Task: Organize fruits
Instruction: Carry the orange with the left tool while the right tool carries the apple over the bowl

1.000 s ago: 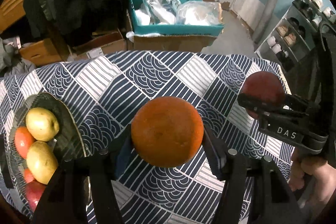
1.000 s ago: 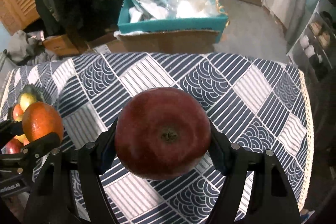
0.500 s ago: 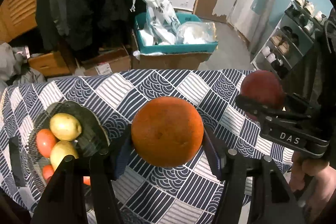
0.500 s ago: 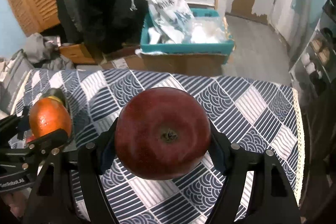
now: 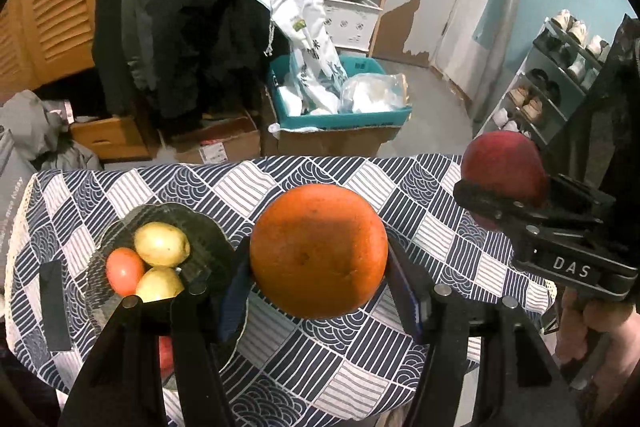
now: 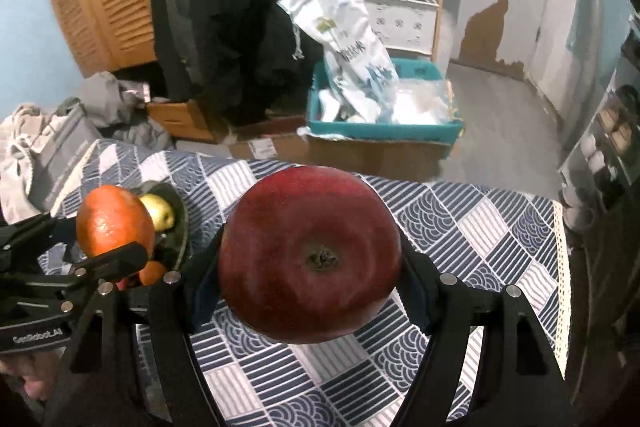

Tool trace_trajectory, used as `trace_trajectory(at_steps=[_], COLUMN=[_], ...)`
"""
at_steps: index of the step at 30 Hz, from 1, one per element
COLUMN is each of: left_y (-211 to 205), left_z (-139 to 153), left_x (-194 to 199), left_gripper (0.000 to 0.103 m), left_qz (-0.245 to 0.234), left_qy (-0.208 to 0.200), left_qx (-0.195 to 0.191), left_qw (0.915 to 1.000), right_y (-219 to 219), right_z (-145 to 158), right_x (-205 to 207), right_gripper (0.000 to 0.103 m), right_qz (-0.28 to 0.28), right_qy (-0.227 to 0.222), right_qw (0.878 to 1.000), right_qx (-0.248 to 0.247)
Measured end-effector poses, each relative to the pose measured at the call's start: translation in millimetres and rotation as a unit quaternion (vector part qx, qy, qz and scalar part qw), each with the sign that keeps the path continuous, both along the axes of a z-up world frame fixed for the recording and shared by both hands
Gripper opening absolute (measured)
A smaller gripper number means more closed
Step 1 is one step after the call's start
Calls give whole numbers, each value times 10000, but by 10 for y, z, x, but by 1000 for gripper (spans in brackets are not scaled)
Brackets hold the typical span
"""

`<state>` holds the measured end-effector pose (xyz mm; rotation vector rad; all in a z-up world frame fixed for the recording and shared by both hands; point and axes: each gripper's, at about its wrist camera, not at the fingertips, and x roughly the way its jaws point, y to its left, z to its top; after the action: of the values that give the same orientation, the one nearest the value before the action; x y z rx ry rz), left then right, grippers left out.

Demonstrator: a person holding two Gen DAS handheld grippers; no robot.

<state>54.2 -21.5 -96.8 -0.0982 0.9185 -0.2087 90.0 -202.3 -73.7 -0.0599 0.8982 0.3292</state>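
Above a tabletop (image 5: pixel 400 367) draped in blue-and-white patterned cloth, the left gripper (image 5: pixel 320 291) jaws clamp an orange (image 5: pixel 319 251); the right gripper (image 6: pixel 310 283) jaws clamp a red apple (image 6: pixel 310 259), beside a dark fruit plate (image 5: pixel 208 243) in a cluttered room.

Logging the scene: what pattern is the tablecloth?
Navy and white patchwork of stripes and wave arcs on the tablecloth; clearest in the right wrist view.
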Motion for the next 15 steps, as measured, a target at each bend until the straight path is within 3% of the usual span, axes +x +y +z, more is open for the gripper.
trace_trajectory(at_steps=[15], left_y=[423], left_z=[99], left_x=[-172], left_gripper=[65], left_qz=[329], left_qy=[-118], left_qx=[-36], left_qw=[9994], right_y=[448], right_z=[204], right_x=[-141], right_gripper=[75], right_qz=[490], right_qy=[-140], right_qw=[9987], right_qx=[100])
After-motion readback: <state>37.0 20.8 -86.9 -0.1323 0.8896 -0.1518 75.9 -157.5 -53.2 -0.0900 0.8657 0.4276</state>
